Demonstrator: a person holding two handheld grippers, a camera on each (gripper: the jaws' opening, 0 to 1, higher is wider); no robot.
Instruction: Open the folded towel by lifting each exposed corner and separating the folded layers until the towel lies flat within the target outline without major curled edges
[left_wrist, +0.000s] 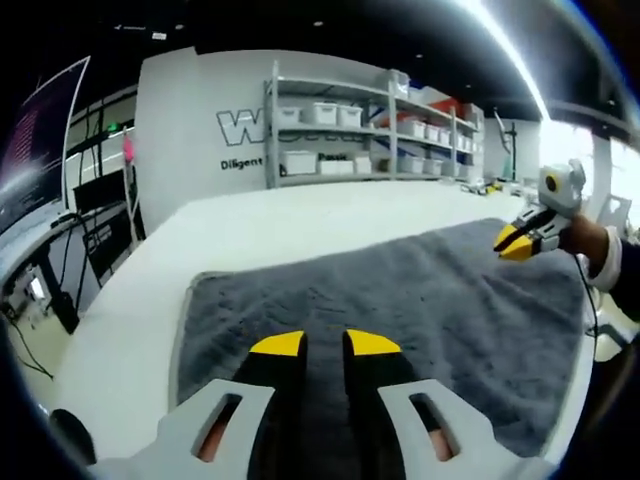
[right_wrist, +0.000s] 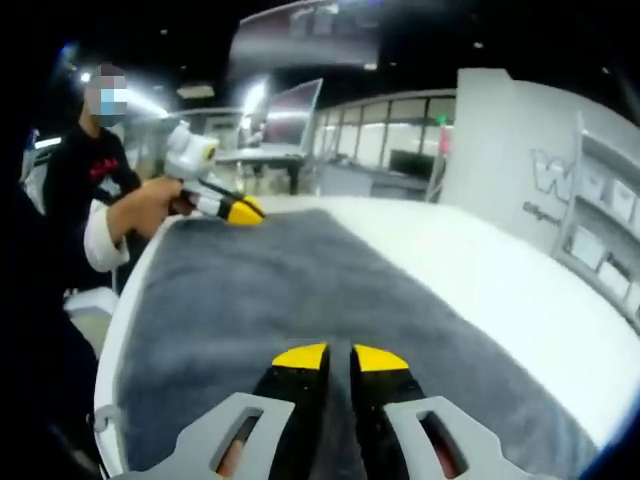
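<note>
Large letter "W" on the white wall (left_wrist: 200, 130) in the left gripper view, rest of the word cut off by the shelving rack (left_wrist: 370, 125); below it small print starting "Diligent", remainder hidden. Same lettering glimpsed at the far right of the right gripper view, too blurred to read. White storage bins (left_wrist: 300, 160) on the rack shelves, labels too small to make out. Dark screen (left_wrist: 40, 140) at the left edge with faint reddish text, illegible.

Gray towel (left_wrist: 430, 300) spread across the white table (left_wrist: 130, 330), near edge hidden under the grippers in both views, right side cut off by the frame.

Left gripper (left_wrist: 325, 344) low over the towel, yellow-tipped jaws nearly together with a narrow gap, towel pile dark between them; cannot tell whether any cloth is pinched. Seen also from the right gripper view (right_wrist: 240, 212), held in a hand (right_wrist: 150, 205) at the towel's far edge, tips close together.

Right gripper (right_wrist: 339, 357) likewise down at the towel (right_wrist: 300, 290), jaws almost touching, a fold of gray possibly between them; grip uncertain. From the left gripper view (left_wrist: 515, 243), tips closed or nearly so above the towel's far corner.
</note>
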